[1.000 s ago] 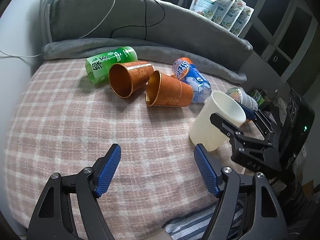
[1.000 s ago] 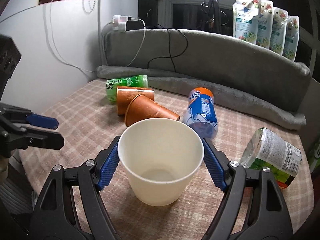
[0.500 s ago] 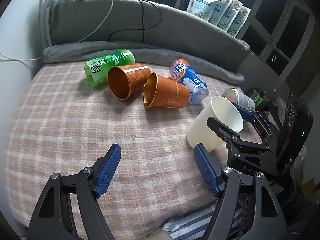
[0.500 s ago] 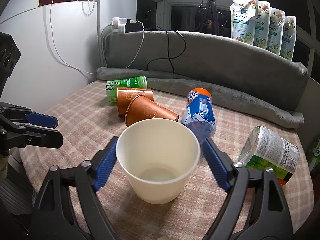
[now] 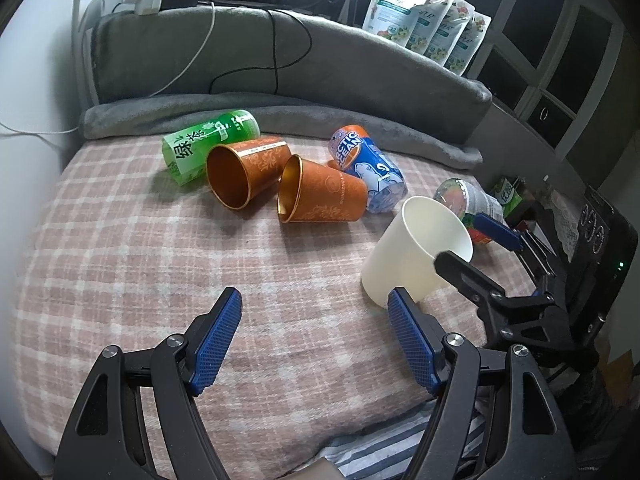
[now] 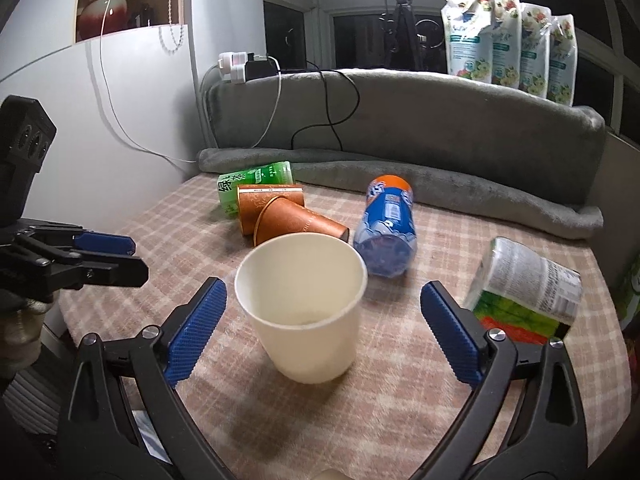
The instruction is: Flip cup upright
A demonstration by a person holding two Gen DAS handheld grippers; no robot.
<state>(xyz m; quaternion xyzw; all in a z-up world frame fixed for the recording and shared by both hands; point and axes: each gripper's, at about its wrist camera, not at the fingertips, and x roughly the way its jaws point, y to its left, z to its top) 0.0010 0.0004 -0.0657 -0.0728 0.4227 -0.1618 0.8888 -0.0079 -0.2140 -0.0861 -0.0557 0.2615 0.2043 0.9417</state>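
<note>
A cream paper cup (image 6: 306, 308) stands upright, mouth up, on the plaid cloth; it also shows in the left wrist view (image 5: 416, 256). My right gripper (image 6: 322, 328) is open, its blue pads (image 6: 196, 328) apart from the cup on either side. My left gripper (image 5: 316, 340) is open and empty over the cloth, left of the cup. Two copper cups (image 5: 248, 170) (image 5: 320, 196) lie on their sides further back.
A green tea bottle (image 5: 208, 142), a blue Arctic Ocean bottle (image 5: 368, 168) and a green-red labelled bottle (image 6: 528, 288) lie on the cloth. A grey cushion (image 6: 400, 136) with cables runs along the back. A white wall (image 6: 100, 128) stands at left.
My right gripper has opened and let go of the paper cup, which now stands on the cloth. It has also drawn back a little. The left gripper has hardly moved.
</note>
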